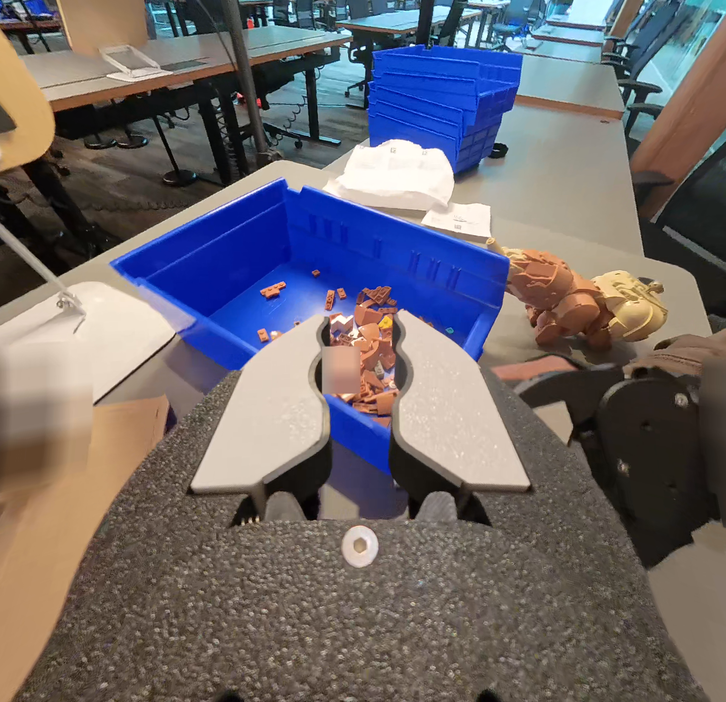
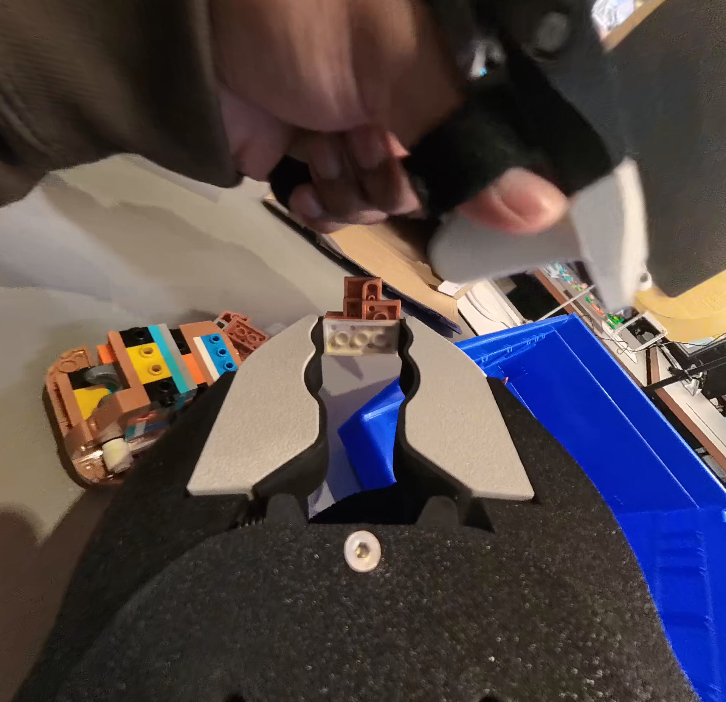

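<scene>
My left gripper (image 1: 361,322) is open and empty. It hovers above the near side of a blue bin (image 1: 235,251) that holds a pile of small brown bricks (image 1: 373,365). A brown and cream brick model (image 1: 569,298) lies on the table right of the bin. My right gripper (image 2: 361,335) is shut on a small brick piece (image 2: 359,339): a pale grey plate with brown bricks (image 2: 369,302) stuck on it. It is held above the table beside the bin's corner (image 2: 369,439). A multi-coloured part of the brick model (image 2: 149,376) lies to its left.
A stack of blue bins (image 1: 440,102) stands at the back of the grey table, with a white bag (image 1: 393,172) and a paper sheet (image 1: 457,219) before it. A white lamp base (image 1: 78,329) and cardboard (image 1: 118,447) lie left. A person's hand (image 2: 334,74) is close above.
</scene>
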Available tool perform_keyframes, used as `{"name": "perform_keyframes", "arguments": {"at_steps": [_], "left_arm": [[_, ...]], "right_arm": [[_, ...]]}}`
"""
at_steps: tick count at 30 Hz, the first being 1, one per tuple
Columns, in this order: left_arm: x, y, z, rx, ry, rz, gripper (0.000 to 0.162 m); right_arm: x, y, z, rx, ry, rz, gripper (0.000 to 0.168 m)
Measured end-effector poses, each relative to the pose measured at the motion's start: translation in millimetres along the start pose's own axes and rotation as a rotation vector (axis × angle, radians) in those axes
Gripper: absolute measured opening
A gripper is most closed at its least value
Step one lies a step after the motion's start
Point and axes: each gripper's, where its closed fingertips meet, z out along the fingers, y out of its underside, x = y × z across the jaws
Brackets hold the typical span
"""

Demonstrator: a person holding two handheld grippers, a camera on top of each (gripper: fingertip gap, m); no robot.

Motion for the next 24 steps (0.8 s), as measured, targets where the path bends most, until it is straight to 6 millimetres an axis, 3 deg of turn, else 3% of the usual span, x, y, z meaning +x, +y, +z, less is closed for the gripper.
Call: {"name": "perform_keyframes", "arguments": {"at_steps": [3,9,16,20,24], "left_arm": [[-1,13,-24,0.021,0.018,-0.028,0.03],[18,50,-64,0.017,0.148,-0.061,0.029],[26,82,-62,-0.044,0.218,-0.177,0.021],[33,83,-61,-0.035,0.255,-0.181,0.01],[34,85,-60,-0.03,0.263,-0.19,0.008]], "right_arm": [[2,-1,0,0.006,0.004,0.012,0.035],[0,-2,1,0.019,0.005,-0.024,0.035],[-1,-4,1,0.02,0.021,-0.107,0.035],[-2,-3,0,0.008,0.032,-0.166,0.035],[-1,0,-1,-0.006,0.034,-0.199,0.035]]}}
